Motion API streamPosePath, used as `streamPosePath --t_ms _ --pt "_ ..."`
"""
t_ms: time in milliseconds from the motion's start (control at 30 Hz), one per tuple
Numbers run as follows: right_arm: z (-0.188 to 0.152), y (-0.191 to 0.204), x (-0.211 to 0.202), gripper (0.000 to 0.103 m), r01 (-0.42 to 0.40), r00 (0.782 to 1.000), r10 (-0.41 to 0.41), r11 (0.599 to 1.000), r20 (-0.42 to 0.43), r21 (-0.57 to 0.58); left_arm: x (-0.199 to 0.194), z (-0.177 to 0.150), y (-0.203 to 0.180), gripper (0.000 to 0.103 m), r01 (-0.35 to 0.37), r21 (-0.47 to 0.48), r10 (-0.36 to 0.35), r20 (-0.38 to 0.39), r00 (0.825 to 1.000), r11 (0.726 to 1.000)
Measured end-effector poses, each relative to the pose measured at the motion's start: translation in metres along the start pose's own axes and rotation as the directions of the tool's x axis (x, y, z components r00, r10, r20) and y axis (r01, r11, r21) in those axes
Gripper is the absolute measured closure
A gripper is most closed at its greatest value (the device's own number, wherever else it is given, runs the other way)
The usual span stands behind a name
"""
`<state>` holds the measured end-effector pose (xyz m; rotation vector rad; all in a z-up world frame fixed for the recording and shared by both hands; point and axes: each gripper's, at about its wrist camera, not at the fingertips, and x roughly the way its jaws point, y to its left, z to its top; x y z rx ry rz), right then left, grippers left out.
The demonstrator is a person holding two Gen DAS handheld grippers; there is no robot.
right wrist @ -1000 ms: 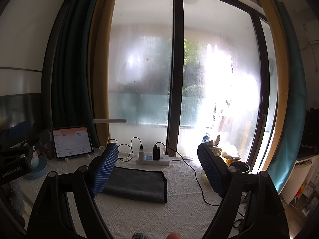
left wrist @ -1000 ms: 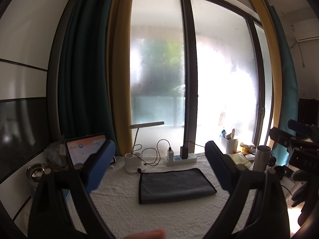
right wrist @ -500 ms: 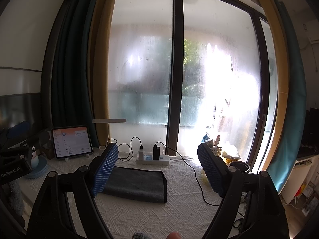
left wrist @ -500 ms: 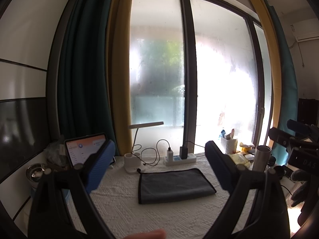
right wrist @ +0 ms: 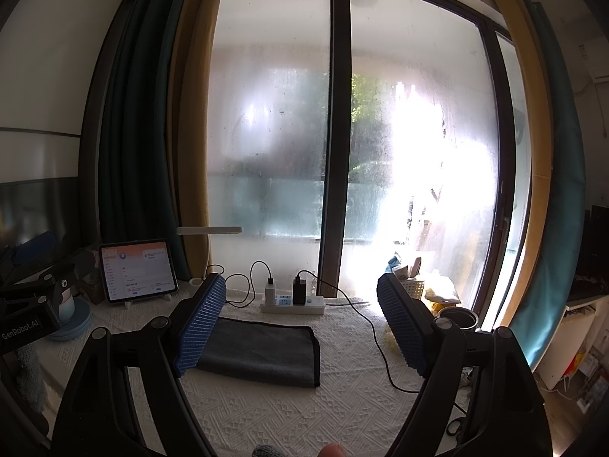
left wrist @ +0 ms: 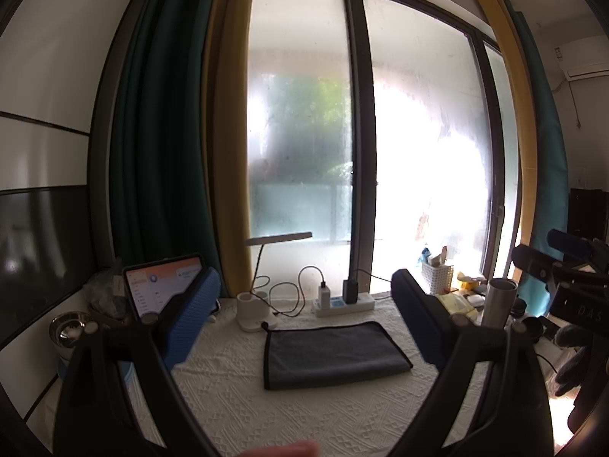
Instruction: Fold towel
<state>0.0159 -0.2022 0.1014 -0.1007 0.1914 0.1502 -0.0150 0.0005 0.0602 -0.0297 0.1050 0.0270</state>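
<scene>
A dark grey towel (left wrist: 331, 354) lies folded flat on the white textured tablecloth (left wrist: 304, 411), also in the right wrist view (right wrist: 262, 354). My left gripper (left wrist: 304, 323) is open and empty, held above and short of the towel. My right gripper (right wrist: 300, 327) is open and empty too, with its left finger (right wrist: 200, 327) in front of the towel's left end. Each gripper shows at the edge of the other's view: the right one (left wrist: 563, 262) and the left one (right wrist: 30, 297).
Behind the towel are a white power strip (left wrist: 342, 302) with chargers and cables, a desk lamp (left wrist: 255, 312) and a tablet (right wrist: 137, 272). A steel cup (left wrist: 498, 301), a white basket (left wrist: 437, 278) and clutter stand at right. A cable (right wrist: 377, 346) trails across the cloth.
</scene>
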Motion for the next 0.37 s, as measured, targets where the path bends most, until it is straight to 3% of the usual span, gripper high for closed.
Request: streamPosePath --t_ms 367 --pt "-0.0035 -0.0006 0.0012 0.019 -0.003 1.000 0.003 1.000 -0.005 -0.003 0.0060 -0.0051 0.0005 0.010 0.027 -0.001 -0.027 -0.018 0.999 1.000"
